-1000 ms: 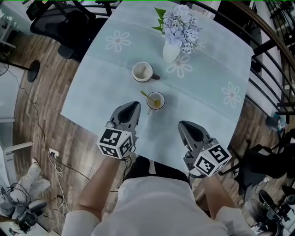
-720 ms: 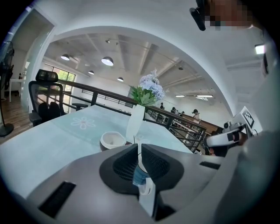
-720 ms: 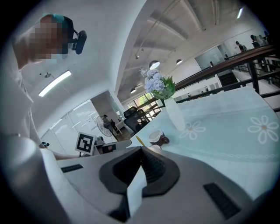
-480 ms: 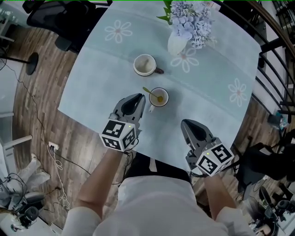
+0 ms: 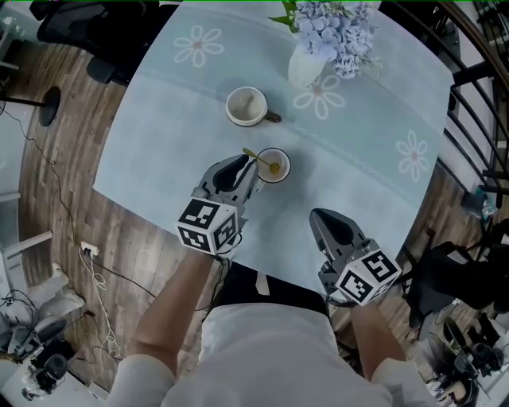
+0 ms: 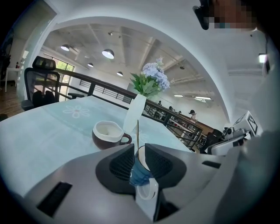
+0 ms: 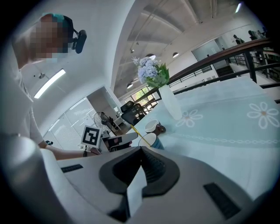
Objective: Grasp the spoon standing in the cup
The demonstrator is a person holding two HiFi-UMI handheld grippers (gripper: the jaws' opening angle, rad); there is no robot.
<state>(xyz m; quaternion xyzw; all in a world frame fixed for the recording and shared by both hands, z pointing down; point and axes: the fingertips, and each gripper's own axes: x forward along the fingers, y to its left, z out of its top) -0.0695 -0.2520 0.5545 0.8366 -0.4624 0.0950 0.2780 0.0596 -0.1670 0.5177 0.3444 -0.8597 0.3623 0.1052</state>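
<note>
A small cup [image 5: 281, 158], blue outside and white inside, stands near the middle of the pale blue table [image 5: 159, 143]. A thin yellow spoon [image 5: 253, 156] stands in it, its handle leaning to the left. My left gripper [image 5: 250, 164] has its tips right at that handle. In the left gripper view the jaws [image 6: 139, 149] stand a narrow gap apart, with the cup [image 6: 139, 174] seen through the gap and the spoon's handle [image 6: 138, 131] rising just above it. My right gripper [image 5: 319, 216] hangs back near the table's front edge, shut [image 7: 141, 151] on nothing.
A brown mug [image 5: 246, 106] with a white inside sits behind the cup. A white vase [image 5: 305, 67] of pale blue flowers stands at the back. A black office chair [image 5: 79, 24] is beyond the far left corner, and a dark railing [image 5: 469, 79] runs along the right.
My left gripper has moved forward and to the right until its tips reach the spoon's handle at the cup. The right gripper has barely moved.
</note>
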